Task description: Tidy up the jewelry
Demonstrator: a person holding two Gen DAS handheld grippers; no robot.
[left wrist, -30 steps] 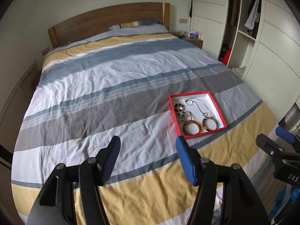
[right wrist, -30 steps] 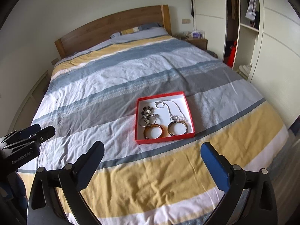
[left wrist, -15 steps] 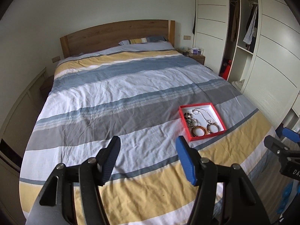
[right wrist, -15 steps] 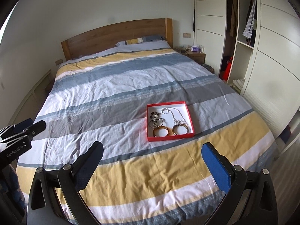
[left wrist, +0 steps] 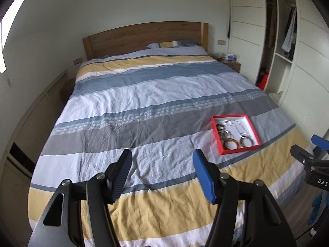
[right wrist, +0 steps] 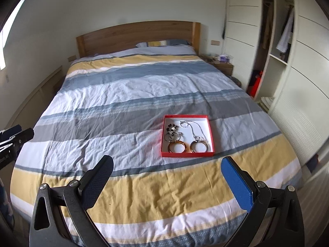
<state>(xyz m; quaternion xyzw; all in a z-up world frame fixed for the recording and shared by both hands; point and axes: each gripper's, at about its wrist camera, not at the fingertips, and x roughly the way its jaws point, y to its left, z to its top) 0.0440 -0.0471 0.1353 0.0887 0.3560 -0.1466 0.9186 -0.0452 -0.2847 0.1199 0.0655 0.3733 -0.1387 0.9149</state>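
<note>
I see open striped duvet [right wrist: 127, 103] across most of the bed, flat and bare. The only obstacle on it is a shallow red tray [right wrist: 186, 154] near the foot, right of centre. A wooden headboard [right wrist: 135, 35] and wardrobe [right wrist: 308, 65] bound the far and right sides.

Each black plastic two-finger left gripper [left wrist: 162, 160] and matching right gripper [right wrist: 167, 166] has triangular cut-out arms, silver round screws, one dark ribbed pad and one bright blue pad; white lettering marks the bodies.
</note>
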